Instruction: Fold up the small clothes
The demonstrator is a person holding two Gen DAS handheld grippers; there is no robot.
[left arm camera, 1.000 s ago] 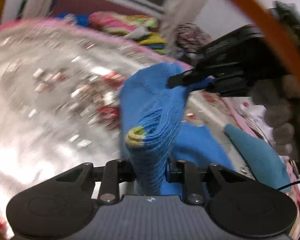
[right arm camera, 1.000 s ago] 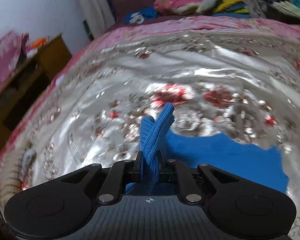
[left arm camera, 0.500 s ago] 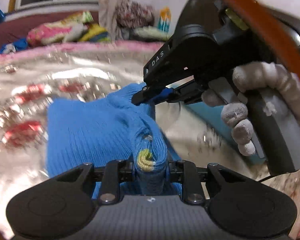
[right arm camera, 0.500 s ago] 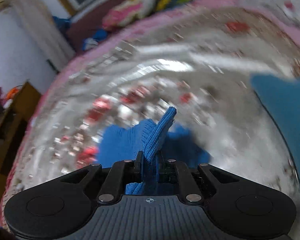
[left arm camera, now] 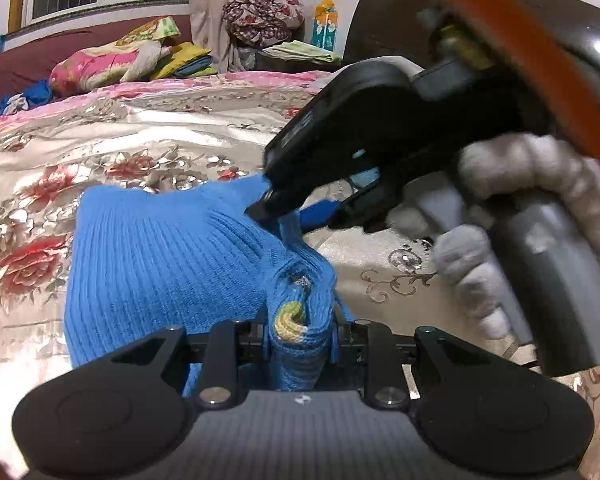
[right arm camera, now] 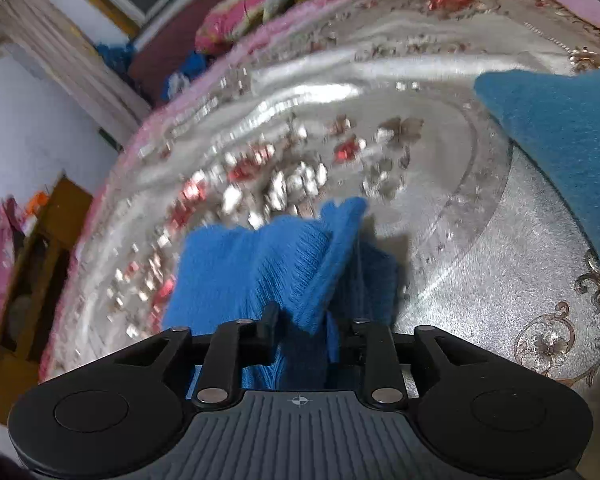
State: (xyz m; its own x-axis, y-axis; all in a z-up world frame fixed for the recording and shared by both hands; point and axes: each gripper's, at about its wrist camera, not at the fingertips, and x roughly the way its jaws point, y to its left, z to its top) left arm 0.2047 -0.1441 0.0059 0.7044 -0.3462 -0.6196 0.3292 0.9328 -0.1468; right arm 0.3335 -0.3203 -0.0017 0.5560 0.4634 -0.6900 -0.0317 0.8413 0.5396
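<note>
A small blue ribbed knit garment [left arm camera: 160, 264] with a yellow-green trim patch lies partly on the floral bedspread [left arm camera: 100, 148]. My left gripper [left arm camera: 300, 332] is shut on a bunched edge of it. The right gripper [left arm camera: 296, 216] shows in the left wrist view just beyond, its tips at the garment's far edge. In the right wrist view the right gripper [right arm camera: 306, 324] has its jaws spread, with the blue garment [right arm camera: 256, 264] loose between them.
A teal cloth [right arm camera: 560, 136] lies on the bedspread to the right. Pillows and folded bedding [left arm camera: 112, 60] are piled at the far side under a window. A wooden cabinet [right arm camera: 40, 280] stands left of the bed. A dark headboard [left arm camera: 400, 12] is at the far right.
Both grippers carried the blue garment across the bed and lowered it. The right gripper's jaws have spread apart from their earlier tight pinch on the knit edge.
</note>
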